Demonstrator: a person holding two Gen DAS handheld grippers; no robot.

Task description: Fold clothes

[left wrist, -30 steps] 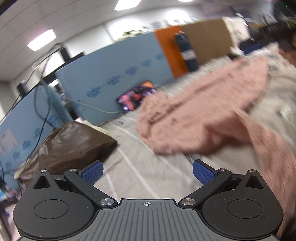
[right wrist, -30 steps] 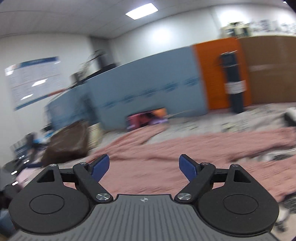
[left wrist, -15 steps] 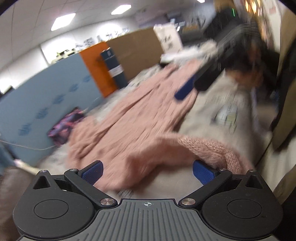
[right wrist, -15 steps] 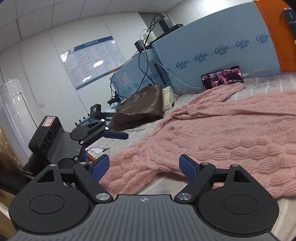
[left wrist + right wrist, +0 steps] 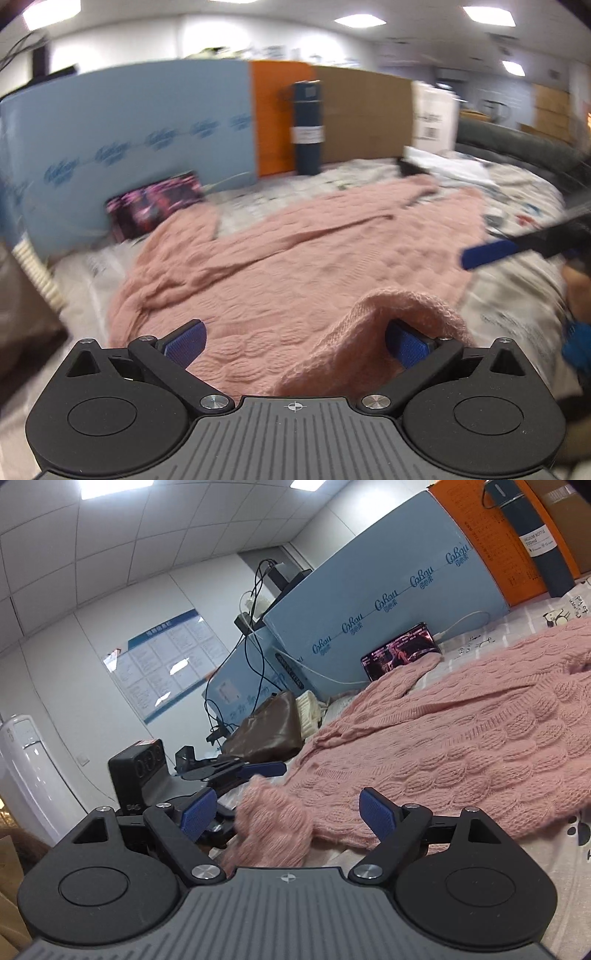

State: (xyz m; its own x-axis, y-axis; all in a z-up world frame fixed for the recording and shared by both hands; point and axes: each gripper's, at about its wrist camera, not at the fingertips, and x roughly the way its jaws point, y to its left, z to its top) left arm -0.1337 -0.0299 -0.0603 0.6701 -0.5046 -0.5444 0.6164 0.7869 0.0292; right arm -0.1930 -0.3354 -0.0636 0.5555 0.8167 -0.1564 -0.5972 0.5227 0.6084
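Two views. Left wrist: the left gripper [image 5: 293, 341] hangs wide open above a pink sweater [image 5: 295, 251] spread over a printed bed sheet [image 5: 517, 295], a raised fold against its right finger. Right wrist: the right gripper [image 5: 288, 814], its jaws just having widened a little, stands open around the sweater's fuzzy edge [image 5: 273, 823] without clamping it; a phone [image 5: 400, 655] leans on a blue board [image 5: 388, 602] behind.

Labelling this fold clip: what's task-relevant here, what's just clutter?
Job:
pink knit sweater
left gripper, open
right gripper, open

Clutter:
phone
dark bottle
brown bag
blue foam board
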